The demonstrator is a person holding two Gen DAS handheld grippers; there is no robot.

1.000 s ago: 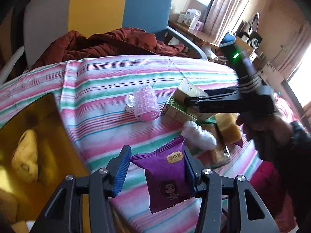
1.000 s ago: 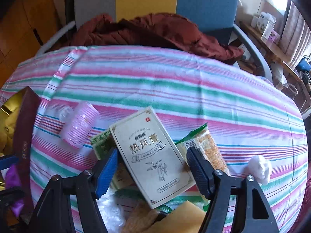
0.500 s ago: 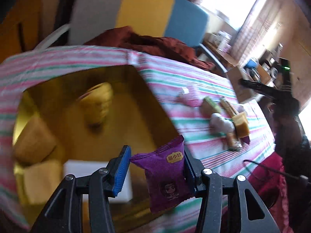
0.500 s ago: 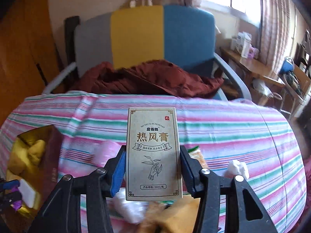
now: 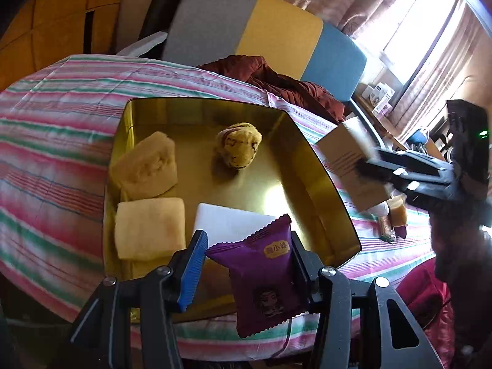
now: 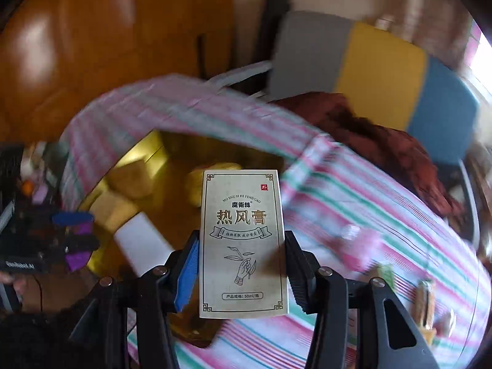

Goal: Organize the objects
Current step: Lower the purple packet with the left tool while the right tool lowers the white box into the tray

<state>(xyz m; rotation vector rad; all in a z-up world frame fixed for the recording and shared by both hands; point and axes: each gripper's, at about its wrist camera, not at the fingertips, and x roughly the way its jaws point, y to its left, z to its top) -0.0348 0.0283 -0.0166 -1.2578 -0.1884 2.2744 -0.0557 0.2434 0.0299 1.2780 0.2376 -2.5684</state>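
Observation:
My left gripper (image 5: pixel 246 264) is shut on a purple snack packet (image 5: pixel 261 279), held over the near edge of the open gold tin (image 5: pixel 326 184). Inside the tin lie two pale yellow sponge blocks (image 5: pixel 147 166), a brown-and-yellow bun-like piece (image 5: pixel 240 144) and a white block (image 5: pixel 227 224). My right gripper (image 6: pixel 240 270) is shut on a beige ointment box (image 6: pixel 243 243), upright between the pads, above the tin's (image 6: pixel 147 150) right side. In the left wrist view the right gripper (image 5: pixel 366 166) and its box (image 5: pixel 347 160) hang just right of the tin.
A striped cloth (image 5: pixel 52 141) covers the table. A pink hair roller (image 6: pixel 359 246) and several snack packets (image 6: pixel 427 301) lie right of the tin. A chair (image 5: pixel 276 33) with a dark red garment (image 5: pixel 286 83) stands behind. A person's hand (image 5: pixel 455 246) is at right.
Both grippers have swung left from the pile of objects to the gold tin. The right gripper closed on the beige box, lifted it off the table and carried it over.

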